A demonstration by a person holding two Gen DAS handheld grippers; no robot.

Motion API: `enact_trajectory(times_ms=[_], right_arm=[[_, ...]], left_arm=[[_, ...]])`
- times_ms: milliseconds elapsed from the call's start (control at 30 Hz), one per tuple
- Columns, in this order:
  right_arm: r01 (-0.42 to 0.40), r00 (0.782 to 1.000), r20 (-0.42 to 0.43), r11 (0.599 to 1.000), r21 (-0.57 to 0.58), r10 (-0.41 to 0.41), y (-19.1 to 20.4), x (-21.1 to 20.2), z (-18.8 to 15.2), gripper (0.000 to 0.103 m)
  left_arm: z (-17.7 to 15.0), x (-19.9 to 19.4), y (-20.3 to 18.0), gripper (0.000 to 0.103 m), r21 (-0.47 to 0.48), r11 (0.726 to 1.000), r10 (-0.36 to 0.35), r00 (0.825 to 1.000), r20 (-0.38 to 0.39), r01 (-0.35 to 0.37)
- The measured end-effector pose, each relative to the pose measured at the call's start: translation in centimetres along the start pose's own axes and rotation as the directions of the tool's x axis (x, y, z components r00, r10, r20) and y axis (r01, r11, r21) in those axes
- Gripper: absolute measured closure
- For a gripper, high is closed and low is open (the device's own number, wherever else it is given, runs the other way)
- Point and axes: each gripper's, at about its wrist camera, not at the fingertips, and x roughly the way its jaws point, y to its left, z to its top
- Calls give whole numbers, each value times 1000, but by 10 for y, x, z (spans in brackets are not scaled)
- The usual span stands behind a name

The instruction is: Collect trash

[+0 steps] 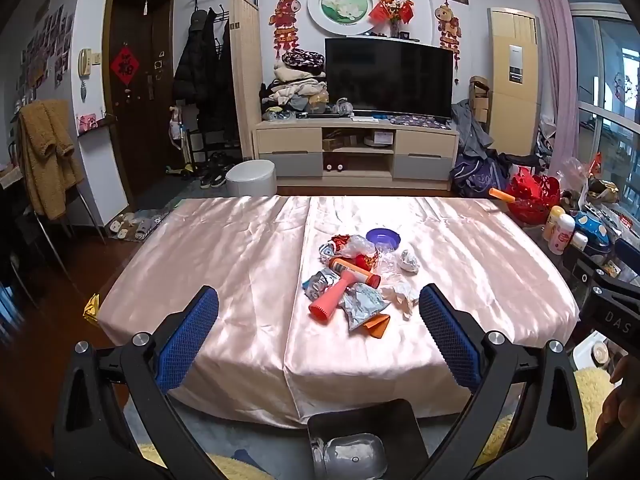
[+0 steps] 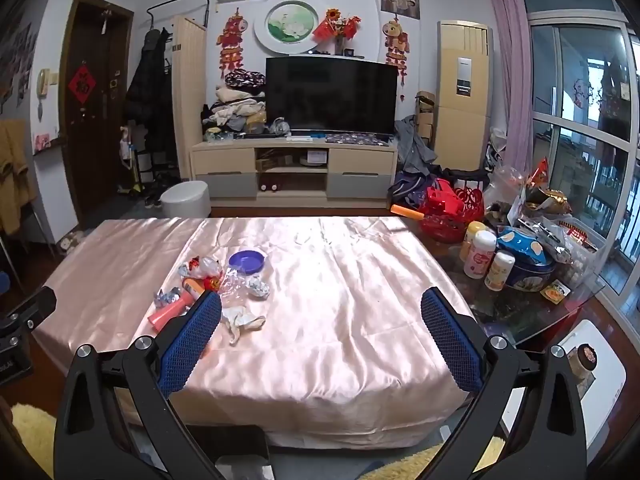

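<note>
My left tool [image 1: 319, 312] stands wide with nothing between its blue pads; my right tool [image 2: 321, 316] is just as wide and just as empty. Both hang over the near edge of the surface [image 1: 224, 248], which is draped in shiny pink cloth, and both tilt down toward it.

I place everything from the purple lid [image 1: 383, 237], a round one that lies flat near the middle of the cloth. The trash pile [image 1: 356, 280] spreads from that lid toward me. Just on my side of the lid lie crumpled clear plastic [image 1: 386, 264] and a red-and-silver wrapper [image 1: 340, 245]. Nearer still an orange tube [image 1: 354, 270] lies on its side, and a coral-red flared piece [image 1: 330, 300] lies against it. Beside these sits a crushed silver foil pouch [image 1: 362, 306], with an orange scrap [image 1: 378, 325] poking out from under it — the piece nearest my left tool. A wadded white tissue [image 2: 240, 322] lies to the right of the pouch, and a small foil ball [image 2: 258, 286] sits right of the lid.

In the right wrist view the pile falls left of centre, partly behind my left-hand pad. Far right of the lid, off the cloth, bottles [image 2: 480, 258] and a blue tin [image 2: 528, 272] crowd a glass-topped stand.
</note>
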Motion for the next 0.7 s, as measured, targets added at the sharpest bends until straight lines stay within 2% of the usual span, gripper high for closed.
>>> enact_trajectory(times_ms=[400, 700], right_arm=[[21, 1000, 4, 1000, 8, -21, 5, 0, 1, 3], [3, 1000, 2, 1000, 4, -3, -1, 0, 2, 3]], left_arm=[[0, -2, -3, 8, 4, 1000, 2, 1000, -3, -2], [2, 0, -4, 8, 6, 1000, -4, 1000, -7, 4]])
